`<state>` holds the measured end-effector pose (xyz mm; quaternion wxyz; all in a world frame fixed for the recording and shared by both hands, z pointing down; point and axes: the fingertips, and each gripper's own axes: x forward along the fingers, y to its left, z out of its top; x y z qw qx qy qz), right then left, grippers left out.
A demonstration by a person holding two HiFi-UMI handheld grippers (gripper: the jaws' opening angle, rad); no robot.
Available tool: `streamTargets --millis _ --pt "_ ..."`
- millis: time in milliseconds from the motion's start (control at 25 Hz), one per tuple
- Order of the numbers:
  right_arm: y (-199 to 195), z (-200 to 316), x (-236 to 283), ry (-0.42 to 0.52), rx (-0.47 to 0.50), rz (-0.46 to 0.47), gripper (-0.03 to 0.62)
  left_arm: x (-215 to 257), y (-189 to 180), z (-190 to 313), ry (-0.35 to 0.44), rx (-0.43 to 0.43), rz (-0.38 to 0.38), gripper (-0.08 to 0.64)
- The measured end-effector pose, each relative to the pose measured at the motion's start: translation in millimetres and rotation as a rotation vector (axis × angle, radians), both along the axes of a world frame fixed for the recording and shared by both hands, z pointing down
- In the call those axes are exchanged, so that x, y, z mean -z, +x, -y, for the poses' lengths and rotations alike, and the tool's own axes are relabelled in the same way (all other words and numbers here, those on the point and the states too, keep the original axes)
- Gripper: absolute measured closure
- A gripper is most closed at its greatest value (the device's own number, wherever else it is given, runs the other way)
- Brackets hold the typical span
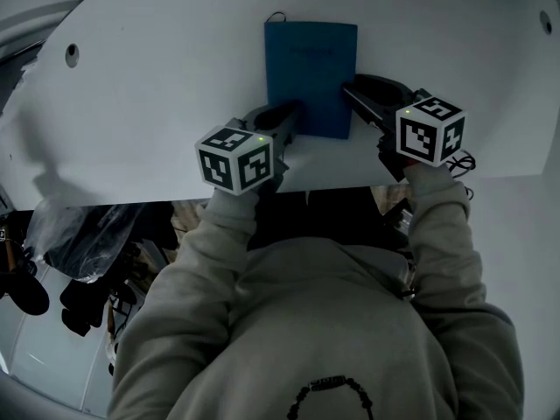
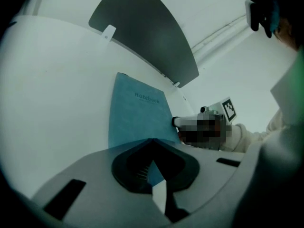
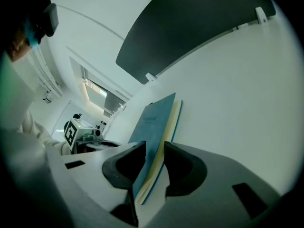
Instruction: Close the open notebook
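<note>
At the left, the left gripper (image 1: 295,111) reaches in over the white counter (image 1: 149,103) with its marker cube (image 1: 234,157) toward the person, and its tips lie at the near left corner of the notebook (image 1: 311,68). In the left gripper view, the jaws of the left gripper (image 2: 152,142) are drawn together so that the tips meet. Only a narrow wedge stays open behind the tips, and a sliver of blue cover and white counter shows through it. I see nothing clearly caught there, so this gripper seems placed to steady or press that corner, not to hold it. The notebook (image 2: 135,113) lies flat in the middle of the counter with its blue cover up and its printed title facing upward, and from the head view it looks closed. To the right, the right gripper (image 1: 352,86) comes in at the book's right edge, rolled onto its side. In the right gripper view, the jaws of the right gripper (image 3: 154,150) sit one on each side of the notebook (image 3: 156,115), one pad on the top cover and the other against the cream pages and back cover. They pinch the whole thickness at its open edge. The pages fan slightly at the near corner, so I judge this grip is there to squeeze the cover down onto the block and finish the closing. Little of the task seems left beyond letting go.
</note>
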<state>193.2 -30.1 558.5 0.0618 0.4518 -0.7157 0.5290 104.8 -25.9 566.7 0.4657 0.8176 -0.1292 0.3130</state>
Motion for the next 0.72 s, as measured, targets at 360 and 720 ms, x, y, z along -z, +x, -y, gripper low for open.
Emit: streamTargets --millis 360,720 --pt "4.2 8.2 -2.0 -0.013 0.034 -0.068 0.494 2.3 5.9 -5.1 -0.002 0.002 -0.022 0.558" --pt "6.7 10.1 4.8 0.000 0.006 -0.062 0.495 4.2 7.5 -7.1 -0.023 -0.017 -0.051 0.558"
